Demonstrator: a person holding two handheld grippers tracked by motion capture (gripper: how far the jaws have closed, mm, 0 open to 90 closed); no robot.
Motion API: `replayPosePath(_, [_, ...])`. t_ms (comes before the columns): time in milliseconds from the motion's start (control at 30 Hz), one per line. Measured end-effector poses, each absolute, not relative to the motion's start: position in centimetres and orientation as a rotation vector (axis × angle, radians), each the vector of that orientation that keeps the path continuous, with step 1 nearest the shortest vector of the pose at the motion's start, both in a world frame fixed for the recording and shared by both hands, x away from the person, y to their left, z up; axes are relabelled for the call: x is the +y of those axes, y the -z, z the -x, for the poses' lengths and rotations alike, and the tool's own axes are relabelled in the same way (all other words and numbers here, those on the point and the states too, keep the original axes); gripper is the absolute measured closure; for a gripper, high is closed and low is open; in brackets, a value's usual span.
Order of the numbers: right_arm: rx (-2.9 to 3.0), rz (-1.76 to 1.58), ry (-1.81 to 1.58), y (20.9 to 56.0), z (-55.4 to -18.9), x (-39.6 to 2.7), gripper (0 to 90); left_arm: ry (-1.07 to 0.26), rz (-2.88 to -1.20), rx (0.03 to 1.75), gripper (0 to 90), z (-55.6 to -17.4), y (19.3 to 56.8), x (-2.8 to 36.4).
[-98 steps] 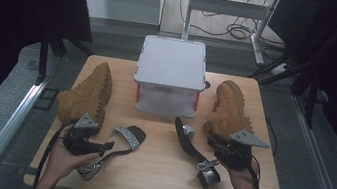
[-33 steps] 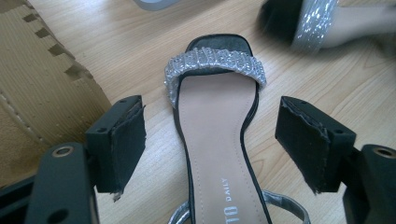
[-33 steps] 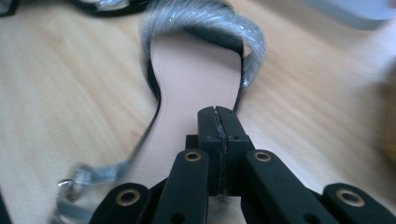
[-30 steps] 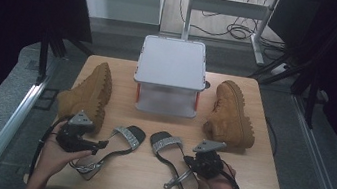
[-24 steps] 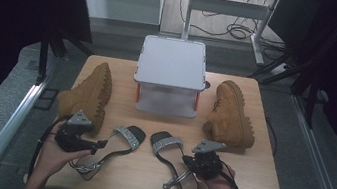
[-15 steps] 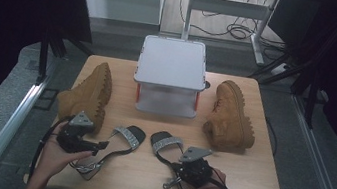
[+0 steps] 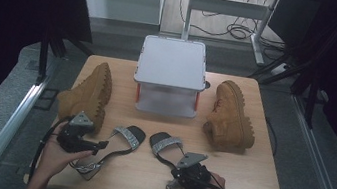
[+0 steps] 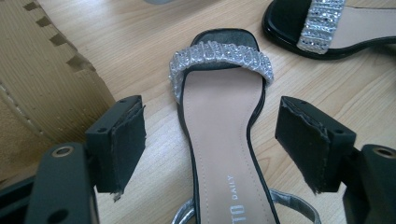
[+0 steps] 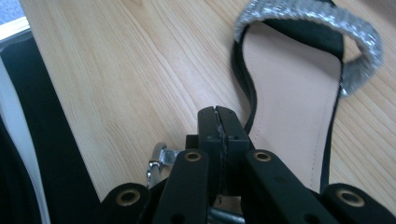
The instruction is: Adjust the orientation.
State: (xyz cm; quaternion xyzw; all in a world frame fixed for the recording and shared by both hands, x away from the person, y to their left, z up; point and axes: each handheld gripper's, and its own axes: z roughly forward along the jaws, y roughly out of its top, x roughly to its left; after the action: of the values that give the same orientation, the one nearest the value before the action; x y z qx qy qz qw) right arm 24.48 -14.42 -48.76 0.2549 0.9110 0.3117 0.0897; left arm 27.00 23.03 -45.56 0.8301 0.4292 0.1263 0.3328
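Sandals lay side by side: left gripper (image 8: pixel 210 140) stood apart astride the left sandal (image 8: pixel 223 140); right gripper (image 9: pixel 219 122) was pressed together at the right sandal (image 9: pixel 299 112) heel.

Light wooden table (image 7: pixel 254 183) sits centre, rounded corners, pale grain. Dark drapes (image 7: pixel 12 10) hang both sides — black, swallowing light. Grey speckled floor (image 7: pixel 335 150) runs around table. Metal rails (image 7: pixel 10 121) flank left and right edges. Beyond far edge — pale floorboards, white-legged desk frame (image 7: pixel 230 5), loose cables (image 7: pixel 236 31) coiled beneath it.
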Motion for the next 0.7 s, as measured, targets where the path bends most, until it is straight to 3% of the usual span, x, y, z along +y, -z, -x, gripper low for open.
replayPosePath(700, [2.678, -0.767, -1.009, 47.7, -25.2, -16.2, 86.4, -0.336, -2.164, 1.134, 24.7, -26.7, 45.7, 23.3])
